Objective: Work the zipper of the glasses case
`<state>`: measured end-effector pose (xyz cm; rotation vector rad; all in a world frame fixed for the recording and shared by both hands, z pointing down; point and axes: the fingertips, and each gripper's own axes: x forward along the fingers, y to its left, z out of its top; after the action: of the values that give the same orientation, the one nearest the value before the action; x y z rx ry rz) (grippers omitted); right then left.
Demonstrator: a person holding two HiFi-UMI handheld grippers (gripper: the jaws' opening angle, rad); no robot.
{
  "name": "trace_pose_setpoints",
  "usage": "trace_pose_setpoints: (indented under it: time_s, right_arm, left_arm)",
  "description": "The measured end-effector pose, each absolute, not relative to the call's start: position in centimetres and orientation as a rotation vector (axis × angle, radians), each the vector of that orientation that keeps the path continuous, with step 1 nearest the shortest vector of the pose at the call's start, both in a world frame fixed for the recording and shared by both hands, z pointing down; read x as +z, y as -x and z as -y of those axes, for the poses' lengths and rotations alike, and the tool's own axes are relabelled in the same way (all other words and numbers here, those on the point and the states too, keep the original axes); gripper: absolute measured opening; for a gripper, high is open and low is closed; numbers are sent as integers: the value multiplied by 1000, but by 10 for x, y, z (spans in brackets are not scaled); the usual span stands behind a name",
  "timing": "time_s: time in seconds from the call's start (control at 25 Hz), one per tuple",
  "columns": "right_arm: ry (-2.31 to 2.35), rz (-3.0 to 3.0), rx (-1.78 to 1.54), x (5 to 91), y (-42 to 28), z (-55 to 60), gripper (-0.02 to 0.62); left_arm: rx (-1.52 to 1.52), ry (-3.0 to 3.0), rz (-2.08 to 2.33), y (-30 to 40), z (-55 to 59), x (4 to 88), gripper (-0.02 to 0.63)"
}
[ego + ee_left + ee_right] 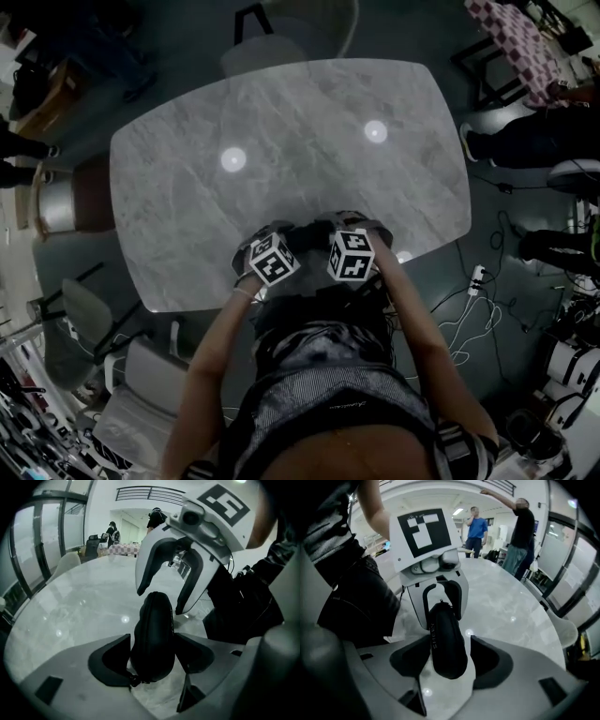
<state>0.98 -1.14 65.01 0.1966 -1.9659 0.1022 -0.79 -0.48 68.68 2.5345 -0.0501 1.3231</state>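
A black zip-up glasses case (153,634) hangs in the air at the near edge of the grey marble table (281,141), held end to end between my two grippers. My left gripper (152,656) is shut on one end of it, both pads against its sides. A small tab (133,681) hangs from that end. The case (447,644) also lies between the jaws of my right gripper (447,660), which stand open with a gap on the right side. In the head view both marker cubes (272,260) sit close together and the case is hidden beneath them.
Two people (476,527) stand past the table's far end. A chair (272,37) is at the far side and another (89,314) at the left. A checkered table (516,37) stands at the back right, cables (469,309) lie on the floor, and my body is against the near edge.
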Motion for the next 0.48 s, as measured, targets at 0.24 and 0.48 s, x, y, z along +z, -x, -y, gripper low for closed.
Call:
trace_pose_setpoints:
  time_s: [0.24,0.48]
  right_arm:
    - [-8,1871,37,676,2,1,308]
    - [99,1792,67,689,13,-4,313]
  left_arm:
    - [1386,-2637,150,4,1,687,291]
    - [1515,-2714,188,5,-4,696,293]
